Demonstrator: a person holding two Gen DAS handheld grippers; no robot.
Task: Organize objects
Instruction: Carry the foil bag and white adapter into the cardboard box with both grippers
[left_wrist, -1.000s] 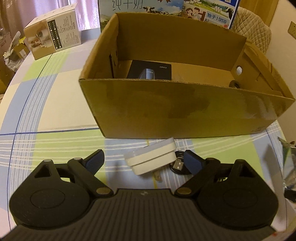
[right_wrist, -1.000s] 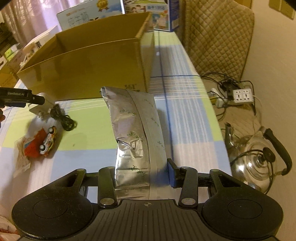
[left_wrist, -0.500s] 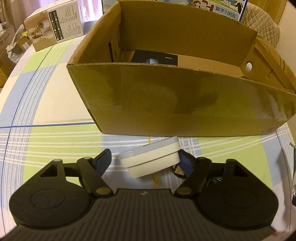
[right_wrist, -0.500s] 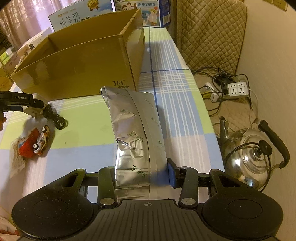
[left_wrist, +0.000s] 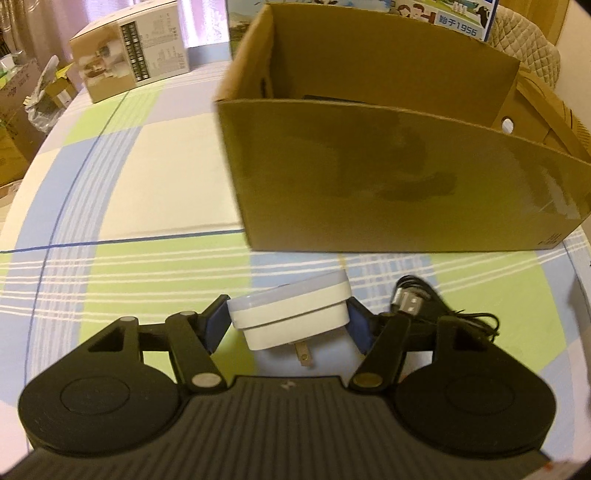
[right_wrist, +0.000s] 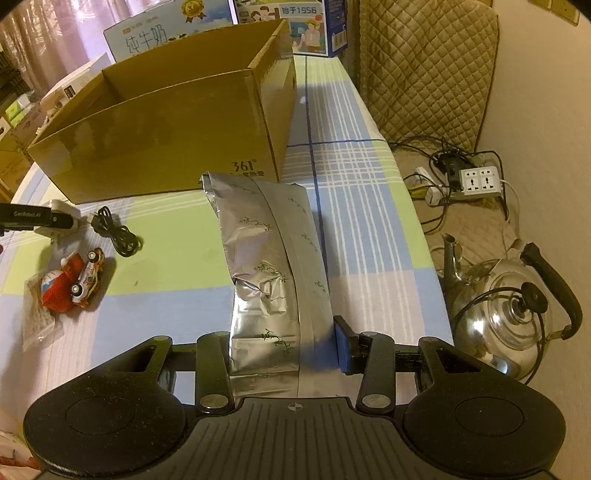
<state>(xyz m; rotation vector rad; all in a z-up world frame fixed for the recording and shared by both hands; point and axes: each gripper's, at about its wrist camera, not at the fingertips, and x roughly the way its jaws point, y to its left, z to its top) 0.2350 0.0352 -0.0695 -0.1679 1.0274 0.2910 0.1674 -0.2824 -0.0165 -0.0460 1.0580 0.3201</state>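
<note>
Since the earlier frame the left hand-held gripper had closed in on the white plug adapter, so that both blue pads pressed against its sides, its metal prongs pointing back toward the camera. The adapter sat at about 6 o'clock from the open cardboard box, just in front of the near wall and apart from it. A coiled black USB cable lay just beside the adapter at 3 o'clock.

In the right wrist view, the right hand-held gripper held the lower end of a silver foil pouch between its fingers, the pouch stretching toward 12 o'clock, its far end near the box's corner. At 9 o'clock on the checked surface lay a small toy car against a red packet. A steel kettle stood on the floor at 3 o'clock, with a power strip beyond it.
</note>
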